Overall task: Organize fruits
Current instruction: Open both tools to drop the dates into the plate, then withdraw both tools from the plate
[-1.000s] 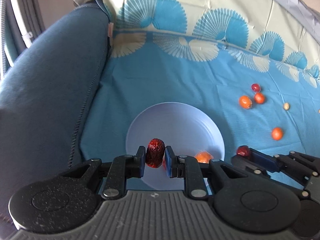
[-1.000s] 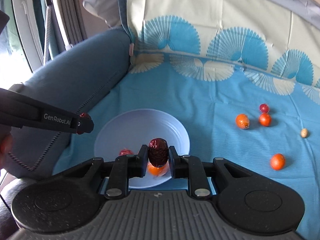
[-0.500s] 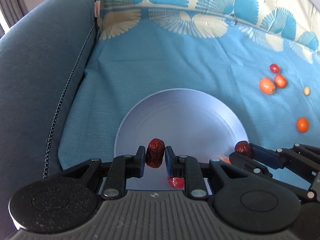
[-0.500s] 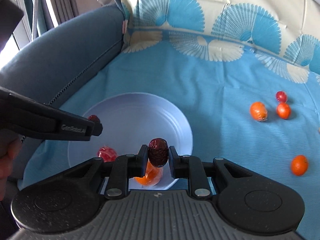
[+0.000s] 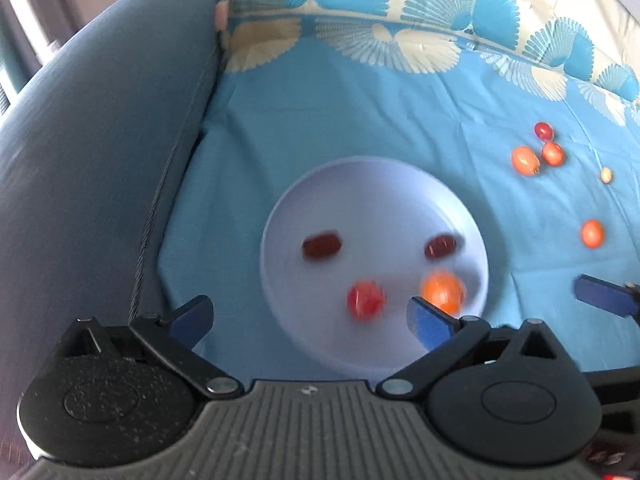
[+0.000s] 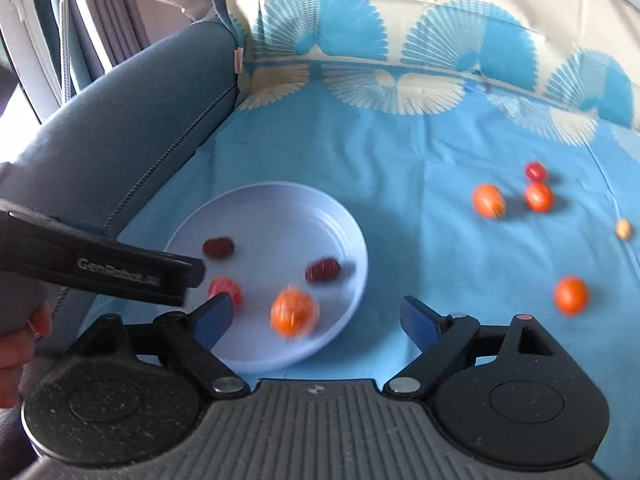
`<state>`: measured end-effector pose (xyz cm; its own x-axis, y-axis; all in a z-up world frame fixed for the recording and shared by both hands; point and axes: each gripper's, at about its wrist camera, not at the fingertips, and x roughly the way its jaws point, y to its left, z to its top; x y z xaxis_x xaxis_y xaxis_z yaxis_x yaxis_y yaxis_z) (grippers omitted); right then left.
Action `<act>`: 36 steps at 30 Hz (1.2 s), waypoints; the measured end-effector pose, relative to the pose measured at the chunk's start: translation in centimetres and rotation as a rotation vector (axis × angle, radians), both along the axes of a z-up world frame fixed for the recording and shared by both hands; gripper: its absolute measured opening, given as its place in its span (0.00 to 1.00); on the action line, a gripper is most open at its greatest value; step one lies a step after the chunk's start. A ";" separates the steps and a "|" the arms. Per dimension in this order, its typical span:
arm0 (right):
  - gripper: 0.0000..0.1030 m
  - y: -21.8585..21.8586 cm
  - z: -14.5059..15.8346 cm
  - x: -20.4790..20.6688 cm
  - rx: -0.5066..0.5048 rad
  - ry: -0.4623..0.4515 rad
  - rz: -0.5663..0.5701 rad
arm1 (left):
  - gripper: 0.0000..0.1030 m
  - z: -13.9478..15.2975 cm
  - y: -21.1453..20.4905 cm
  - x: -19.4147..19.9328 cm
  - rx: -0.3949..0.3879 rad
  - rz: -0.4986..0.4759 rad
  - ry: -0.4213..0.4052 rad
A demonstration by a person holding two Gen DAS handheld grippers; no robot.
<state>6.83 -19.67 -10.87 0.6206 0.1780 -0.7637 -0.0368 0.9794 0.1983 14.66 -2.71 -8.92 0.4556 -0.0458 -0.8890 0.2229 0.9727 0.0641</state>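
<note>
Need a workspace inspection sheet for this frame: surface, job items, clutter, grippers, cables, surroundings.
Surface: blue cloth on a sofa.
Job's things: plate holds two dates, a red fruit and an orange fruit; five more fruits lie loose on the cloth.
Clutter: nothing seen.
Grippers: left gripper and right gripper opening, nothing between the jaws.
Cables: nothing seen.
Surroundings: grey armrest, patterned backrest cover.
</note>
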 end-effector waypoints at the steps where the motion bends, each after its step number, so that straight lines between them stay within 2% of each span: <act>1: 0.91 -0.3 0.6 -1.1 0.007 0.003 -0.011 | 0.99 0.6 0.4 -1.0 -0.012 0.008 0.001; 9: 0.96 -1.0 5.2 -10.0 0.067 0.009 -0.063 | 1.00 5.2 2.8 -9.9 -0.045 0.040 -0.038; 14: 0.97 0.0 7.8 -15.3 0.049 -0.057 -0.054 | 1.00 7.7 3.9 -14.5 -0.051 0.051 -0.082; 17: 0.97 0.6 8.9 -17.9 0.040 -0.106 -0.059 | 1.00 8.7 4.5 -16.6 -0.085 0.057 -0.083; 27: 0.99 1.4 11.2 -21.5 0.014 -0.190 -0.031 | 1.00 11.0 4.2 -20.0 -0.101 0.045 -0.156; 36: 0.99 1.5 11.9 -22.8 0.022 -0.217 -0.038 | 1.00 12.0 4.0 -21.2 -0.103 0.034 -0.187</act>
<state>-16.00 -18.22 1.01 0.7764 0.1659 -0.6080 -0.0436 0.9765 0.2109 -6.53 1.32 3.07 0.6151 -0.1137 -0.7802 0.1830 0.9831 0.0010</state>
